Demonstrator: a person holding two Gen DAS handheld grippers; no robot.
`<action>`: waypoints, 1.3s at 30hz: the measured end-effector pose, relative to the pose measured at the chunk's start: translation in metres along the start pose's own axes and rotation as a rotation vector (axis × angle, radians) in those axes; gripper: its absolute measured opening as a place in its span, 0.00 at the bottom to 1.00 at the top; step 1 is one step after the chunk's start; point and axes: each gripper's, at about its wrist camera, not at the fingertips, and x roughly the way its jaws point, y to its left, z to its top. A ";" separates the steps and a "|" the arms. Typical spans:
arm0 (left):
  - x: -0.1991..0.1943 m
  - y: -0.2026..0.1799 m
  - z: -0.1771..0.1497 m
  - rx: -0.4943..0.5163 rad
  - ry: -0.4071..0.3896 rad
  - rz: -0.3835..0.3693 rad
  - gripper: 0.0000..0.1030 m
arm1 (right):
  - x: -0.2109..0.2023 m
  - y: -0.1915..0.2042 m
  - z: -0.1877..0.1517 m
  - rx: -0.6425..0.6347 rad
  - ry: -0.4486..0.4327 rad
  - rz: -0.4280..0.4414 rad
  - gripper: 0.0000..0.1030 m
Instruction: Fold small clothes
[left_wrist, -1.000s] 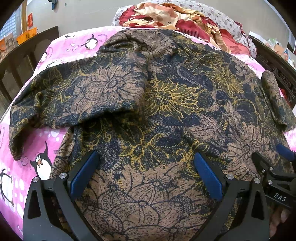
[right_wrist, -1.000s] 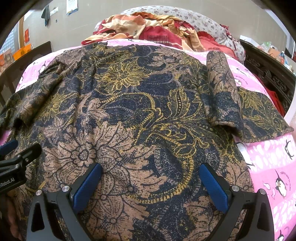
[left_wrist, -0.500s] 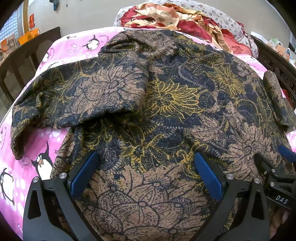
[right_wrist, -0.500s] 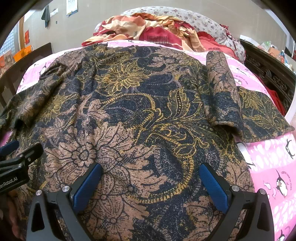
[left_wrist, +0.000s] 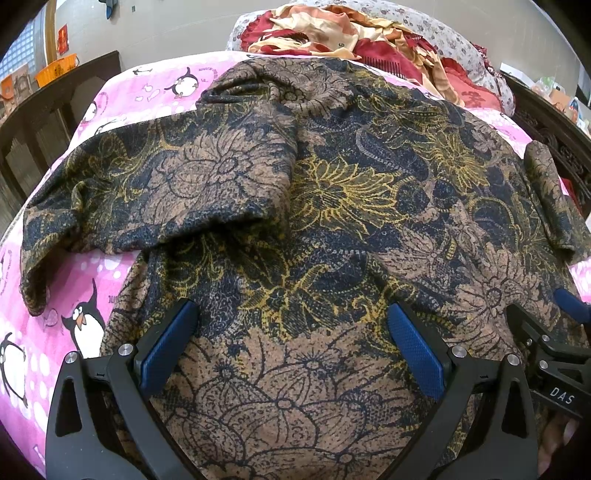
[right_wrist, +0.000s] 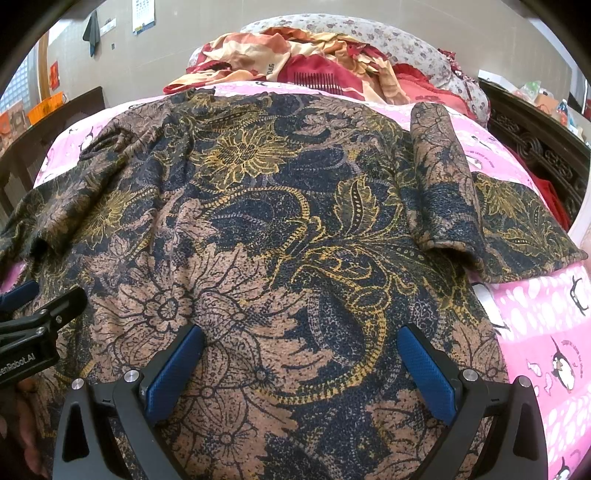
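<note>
Nearest the left wrist camera, the left gripper (left_wrist: 291, 347) is spread wide, its blue pads (left_wrist: 168, 341) hovering over the lower part of the floral shirt (left_wrist: 332, 206) with nothing between them; contact with the cloth cannot be told. Just beside it, the right gripper (right_wrist: 301, 373) is equally wide apart and empty above the same hem area. The shirt lies spread on the pink penguin bedsheet (left_wrist: 51, 325), both sleeves folded inward. Beyond it sits a heap of red and cream bedding (right_wrist: 295, 62).
</note>
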 end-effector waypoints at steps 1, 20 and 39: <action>0.000 0.000 0.000 0.001 0.001 0.001 1.00 | 0.000 0.000 0.000 0.000 0.000 0.000 1.00; -0.001 0.000 -0.002 0.003 0.000 0.004 1.00 | -0.001 0.002 0.000 -0.007 -0.002 -0.011 1.00; -0.083 0.051 -0.010 0.050 -0.109 0.039 1.00 | -0.001 0.001 0.000 -0.003 -0.007 -0.005 1.00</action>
